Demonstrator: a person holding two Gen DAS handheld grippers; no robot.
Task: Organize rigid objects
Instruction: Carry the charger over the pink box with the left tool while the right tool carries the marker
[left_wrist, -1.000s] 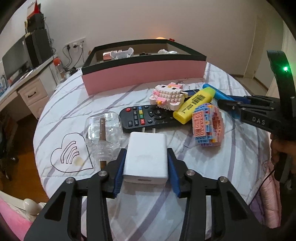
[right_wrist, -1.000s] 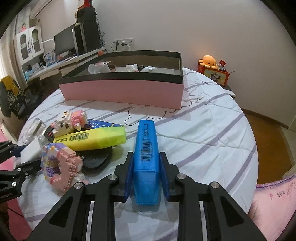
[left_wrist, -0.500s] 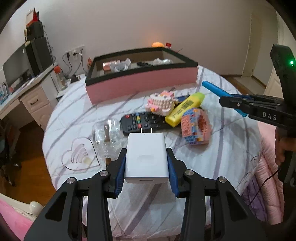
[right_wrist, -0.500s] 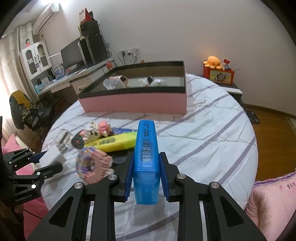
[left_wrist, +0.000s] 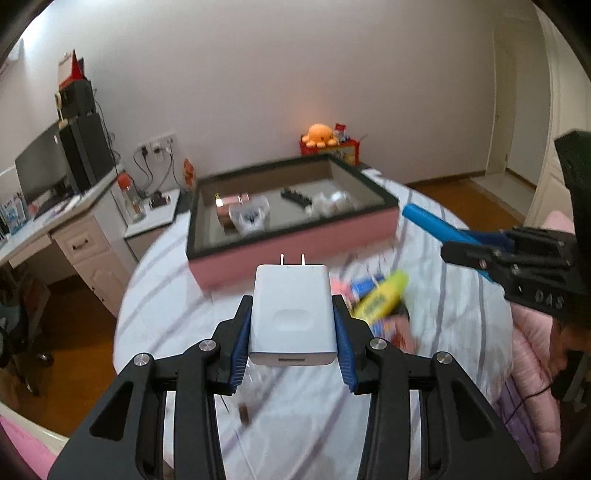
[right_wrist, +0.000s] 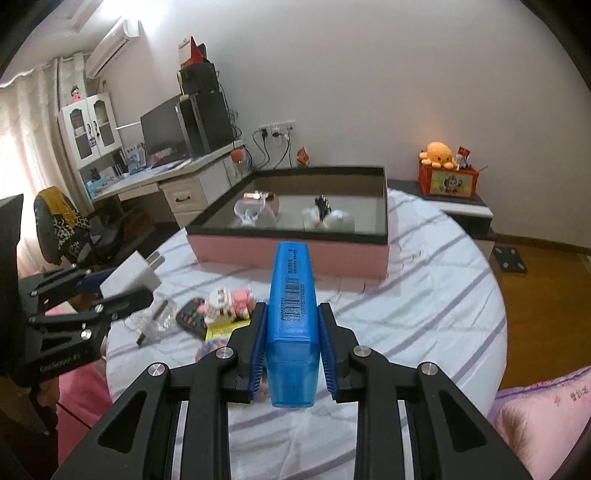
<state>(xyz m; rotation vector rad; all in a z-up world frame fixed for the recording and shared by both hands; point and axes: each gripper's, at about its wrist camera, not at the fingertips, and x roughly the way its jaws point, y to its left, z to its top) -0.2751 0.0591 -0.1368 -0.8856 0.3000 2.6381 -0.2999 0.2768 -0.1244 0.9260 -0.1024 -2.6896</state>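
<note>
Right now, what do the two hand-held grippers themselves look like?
Both are matte black with slotted, angular finger arms, silver screw heads at the joints and ribbed blue pads. The right hand-held gripper bears pale lettering on its side; the left hand-held gripper has faint script on its body. No sleeve is visible.

Both handheld tools are matte black plastic linkages joined by round silver screws, each ending in ribbed blue pads. The left tongs (left_wrist: 293, 334) have open triangular cut-outs in their arms, as do the right tongs (right_wrist: 291, 345). Pale lettering marks each tool's side, and a thin black cable trails below the right one.
</note>
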